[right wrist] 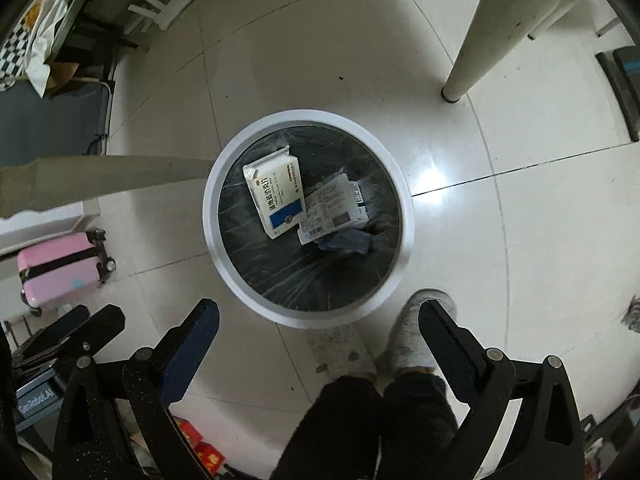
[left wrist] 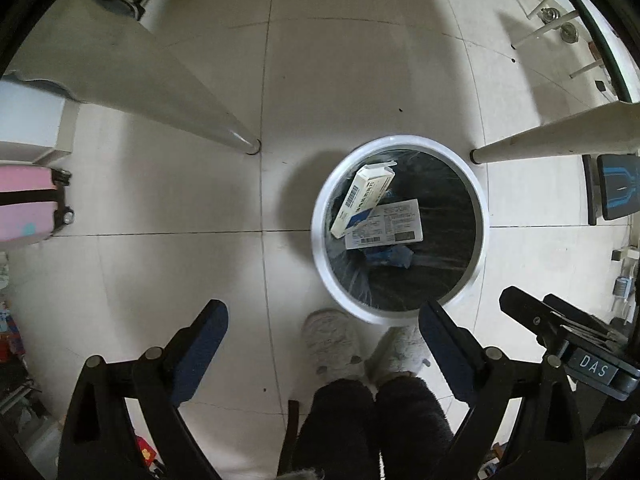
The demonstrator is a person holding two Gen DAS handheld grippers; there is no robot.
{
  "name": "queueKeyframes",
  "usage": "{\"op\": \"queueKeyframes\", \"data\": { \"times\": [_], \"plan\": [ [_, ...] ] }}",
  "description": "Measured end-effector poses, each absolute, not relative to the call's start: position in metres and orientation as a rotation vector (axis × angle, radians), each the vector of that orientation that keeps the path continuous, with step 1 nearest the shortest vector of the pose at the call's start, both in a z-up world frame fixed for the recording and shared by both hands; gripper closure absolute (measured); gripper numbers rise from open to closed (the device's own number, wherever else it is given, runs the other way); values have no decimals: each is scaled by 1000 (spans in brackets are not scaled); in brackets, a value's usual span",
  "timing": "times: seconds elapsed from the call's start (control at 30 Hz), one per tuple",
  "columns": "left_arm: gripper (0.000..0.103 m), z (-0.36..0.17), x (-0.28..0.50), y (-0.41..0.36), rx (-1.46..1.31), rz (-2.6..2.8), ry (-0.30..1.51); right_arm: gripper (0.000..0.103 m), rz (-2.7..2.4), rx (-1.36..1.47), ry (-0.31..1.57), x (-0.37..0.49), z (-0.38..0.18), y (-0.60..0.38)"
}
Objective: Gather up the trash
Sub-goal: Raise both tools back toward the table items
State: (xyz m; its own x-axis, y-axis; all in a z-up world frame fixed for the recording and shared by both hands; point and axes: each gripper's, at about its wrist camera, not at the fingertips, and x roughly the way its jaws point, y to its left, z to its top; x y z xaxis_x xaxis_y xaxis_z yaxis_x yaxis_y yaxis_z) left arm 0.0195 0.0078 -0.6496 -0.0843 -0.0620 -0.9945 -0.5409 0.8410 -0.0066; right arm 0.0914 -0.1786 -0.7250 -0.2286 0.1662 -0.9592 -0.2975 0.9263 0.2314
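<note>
A round white trash bin with a black liner stands on the tiled floor; it also shows in the right wrist view. Inside lie a white and blue medicine box, a flat white printed packet and a crumpled blue scrap. My left gripper is open and empty, above the floor on the bin's near side. My right gripper is open and empty over the bin's near rim. The right gripper's body shows in the left view.
Two white table legs stand beside the bin; one shows in the right view. A pink suitcase is at the left. The person's slippered feet are just before the bin. Furniture and clutter line the far edges.
</note>
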Motion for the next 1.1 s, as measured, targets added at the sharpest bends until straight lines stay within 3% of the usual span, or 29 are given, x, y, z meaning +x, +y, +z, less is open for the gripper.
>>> {"op": "queueKeyframes", "data": {
  "times": [0.47,1.1],
  "plan": [
    [6,-553,-7,-20,-429,421,1581,2,433,-225,1631,55,-584,-191],
    [6,-363,-15,-17,-402,464,1401,2,493,-122,1496,44,-341,-197]
  ]
}}
